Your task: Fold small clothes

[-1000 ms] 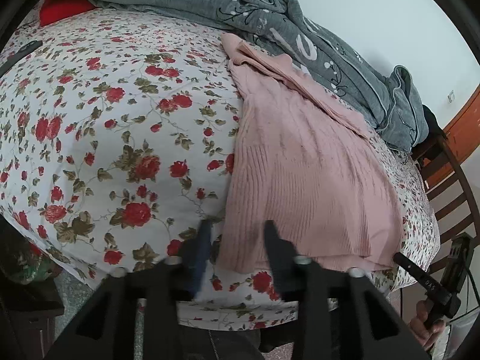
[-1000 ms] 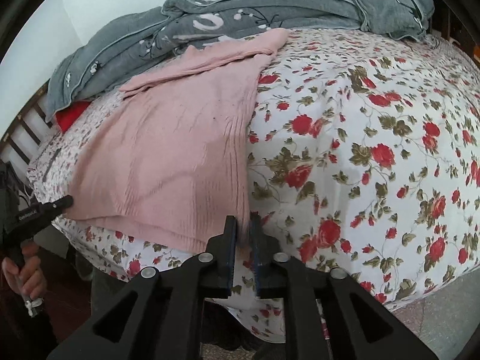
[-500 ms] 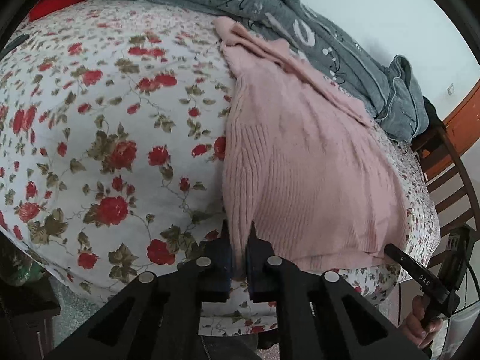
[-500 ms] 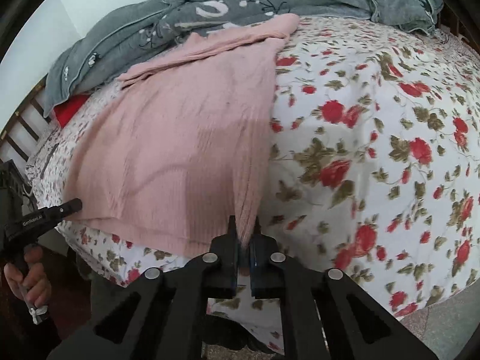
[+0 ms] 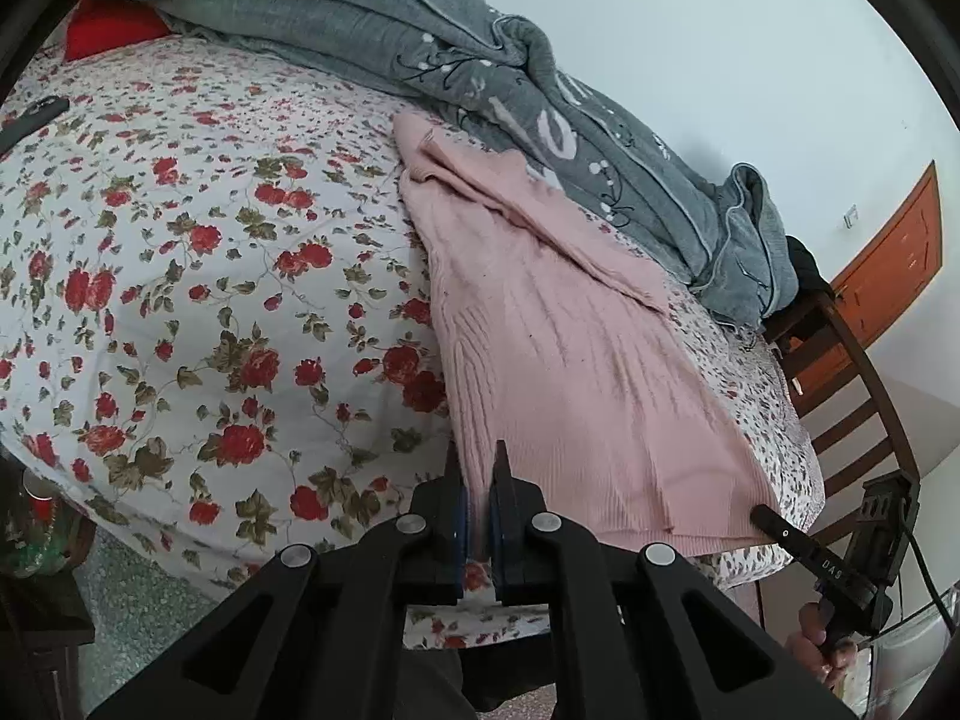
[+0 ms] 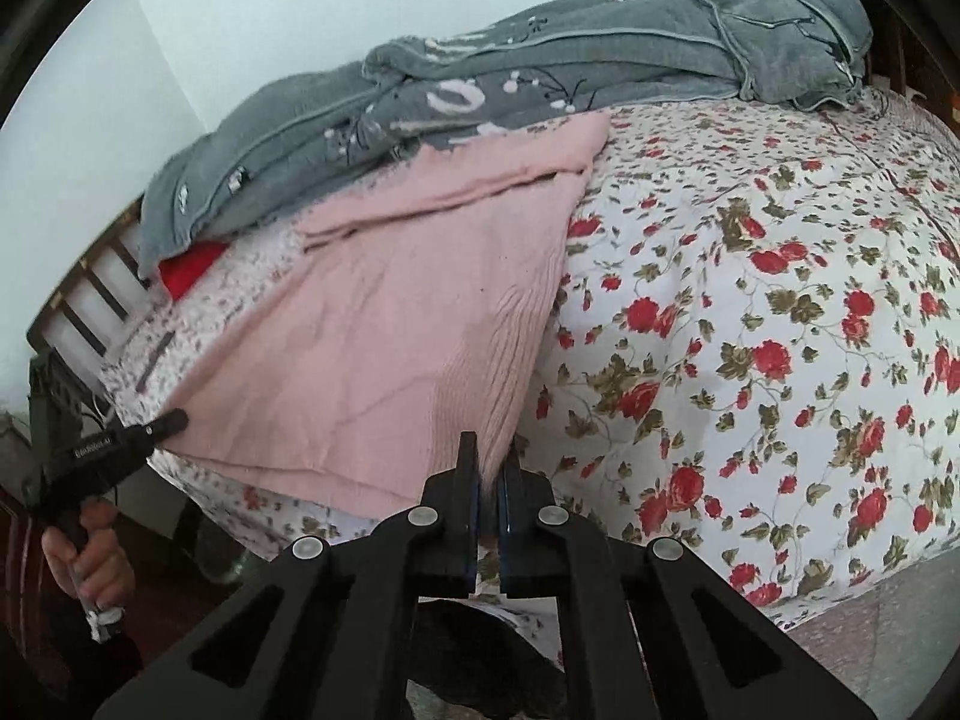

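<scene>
A pink knit garment (image 5: 558, 348) lies spread on the floral bedsheet (image 5: 198, 276), its sleeve folded across the top. My left gripper (image 5: 477, 474) is shut on its near left hem corner. My right gripper (image 6: 492, 468) is shut on the near right hem corner of the same garment (image 6: 390, 330). Both corners are lifted a little off the sheet and the knit is pulled taut toward me. Each gripper shows in the other's view: the right one (image 5: 774, 525) at the hem's far corner, the left one (image 6: 162, 423) likewise.
A grey quilt (image 5: 480, 84) is bunched along the wall behind the garment. A red pillow (image 5: 108, 30) lies at the far left. A wooden chair (image 5: 840, 372) and bed rails (image 6: 90, 300) stand at the bed's end. A dark flat object (image 5: 36, 117) lies on the sheet.
The left gripper closed on the hem corner, having been open a second ago. Both grippers have lifted and drawn the hem toward me, stretching the garment.
</scene>
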`<control>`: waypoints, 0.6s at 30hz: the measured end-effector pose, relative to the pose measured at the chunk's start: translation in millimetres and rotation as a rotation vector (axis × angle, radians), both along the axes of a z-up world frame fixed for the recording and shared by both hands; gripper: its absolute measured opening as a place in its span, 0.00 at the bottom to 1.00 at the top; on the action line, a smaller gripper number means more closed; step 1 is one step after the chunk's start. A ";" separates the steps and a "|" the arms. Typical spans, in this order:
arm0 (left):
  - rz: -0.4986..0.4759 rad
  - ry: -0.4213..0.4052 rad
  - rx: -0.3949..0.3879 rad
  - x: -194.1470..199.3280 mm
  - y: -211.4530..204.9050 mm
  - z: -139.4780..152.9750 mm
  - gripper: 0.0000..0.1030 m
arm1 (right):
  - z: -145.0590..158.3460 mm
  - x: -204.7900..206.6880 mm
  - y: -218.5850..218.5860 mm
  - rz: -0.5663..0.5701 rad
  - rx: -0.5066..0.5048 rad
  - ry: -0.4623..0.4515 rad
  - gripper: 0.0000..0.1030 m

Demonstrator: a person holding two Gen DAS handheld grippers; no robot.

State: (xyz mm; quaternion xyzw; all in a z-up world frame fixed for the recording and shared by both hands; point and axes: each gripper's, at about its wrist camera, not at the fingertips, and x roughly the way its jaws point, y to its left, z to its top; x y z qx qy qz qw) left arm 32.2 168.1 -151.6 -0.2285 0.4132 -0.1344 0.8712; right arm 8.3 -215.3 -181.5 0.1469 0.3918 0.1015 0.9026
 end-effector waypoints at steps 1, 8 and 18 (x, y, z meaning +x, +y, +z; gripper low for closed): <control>-0.004 -0.003 0.001 -3.1 -0.2 1.6 0.06 | 1.5 -2.6 -0.8 0.002 0.010 -0.002 0.04; -0.018 -0.012 -0.039 -17.5 4.0 14.7 0.06 | 11.0 -22.9 -7.6 0.011 0.047 -0.015 0.04; -0.011 -0.009 -0.123 -2.5 10.5 39.9 0.06 | 36.8 -16.3 -20.5 -0.001 0.127 -0.042 0.04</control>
